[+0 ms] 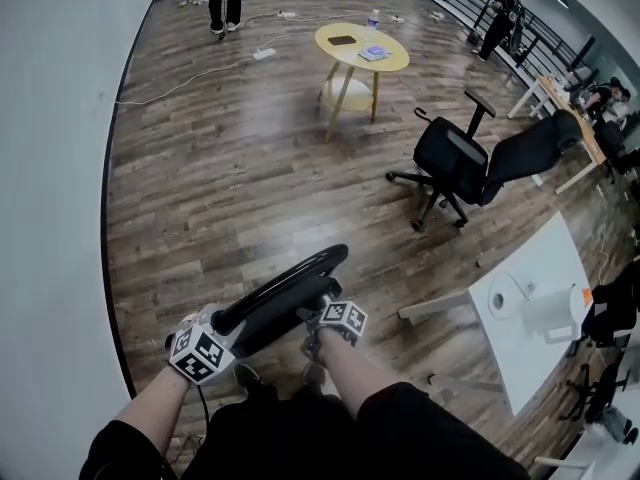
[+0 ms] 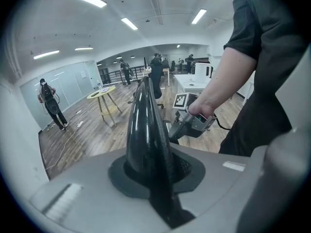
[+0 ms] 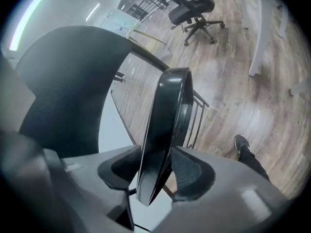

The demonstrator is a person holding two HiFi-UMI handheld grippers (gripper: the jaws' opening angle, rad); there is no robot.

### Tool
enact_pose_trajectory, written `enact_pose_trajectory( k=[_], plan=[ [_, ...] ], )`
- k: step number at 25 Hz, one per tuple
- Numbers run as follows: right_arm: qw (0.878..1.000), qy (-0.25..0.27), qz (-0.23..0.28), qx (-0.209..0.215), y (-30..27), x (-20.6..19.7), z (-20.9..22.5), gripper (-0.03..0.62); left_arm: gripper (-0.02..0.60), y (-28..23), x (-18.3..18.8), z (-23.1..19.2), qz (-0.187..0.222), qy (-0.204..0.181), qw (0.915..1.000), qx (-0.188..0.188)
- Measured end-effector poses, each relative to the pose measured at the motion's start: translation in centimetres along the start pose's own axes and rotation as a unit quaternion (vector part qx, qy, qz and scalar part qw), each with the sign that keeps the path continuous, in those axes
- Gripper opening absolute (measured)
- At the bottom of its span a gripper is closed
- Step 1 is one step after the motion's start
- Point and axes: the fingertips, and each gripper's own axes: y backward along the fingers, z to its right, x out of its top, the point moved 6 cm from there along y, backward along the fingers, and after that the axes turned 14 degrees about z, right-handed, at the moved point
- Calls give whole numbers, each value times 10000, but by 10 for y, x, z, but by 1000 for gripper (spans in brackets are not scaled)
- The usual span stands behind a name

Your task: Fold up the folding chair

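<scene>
The black folding chair is folded flat and hangs tilted over the wooden floor, just in front of my legs. My left gripper is shut on its lower left edge. In the left gripper view the glossy chair edge runs up from between the pads, and the left gripper clamps it tightly. My right gripper holds the chair's right side. In the right gripper view the chair's panel stands between the pads of the right gripper, which touch it on both sides.
A white wall runs along the left. A round yellow table stands ahead, and a black office chair is to the right. A white table with a paper roll is at the near right. People stand at the far end of the room.
</scene>
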Motion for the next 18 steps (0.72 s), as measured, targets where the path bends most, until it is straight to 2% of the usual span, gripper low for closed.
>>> enact_pose_trajectory(
  k=[5, 11, 15, 18],
  plan=[
    [9996, 234, 77, 162, 17, 2, -19, 193, 57, -3, 1, -17, 8, 71, 10000, -63],
    [9933, 717, 196, 883, 54, 8, -72, 193, 58, -8, -2, -36, 50, 130, 9998, -149],
    [9805, 1315, 330, 1425, 84, 14, -110, 193, 60, -10, 0, -43, 93, 143, 9997, -186],
    [9630, 1994, 445, 1755, 101, 23, -134, 192, 61, -11, 0, -46, 126, 126, 9996, -212]
  ],
)
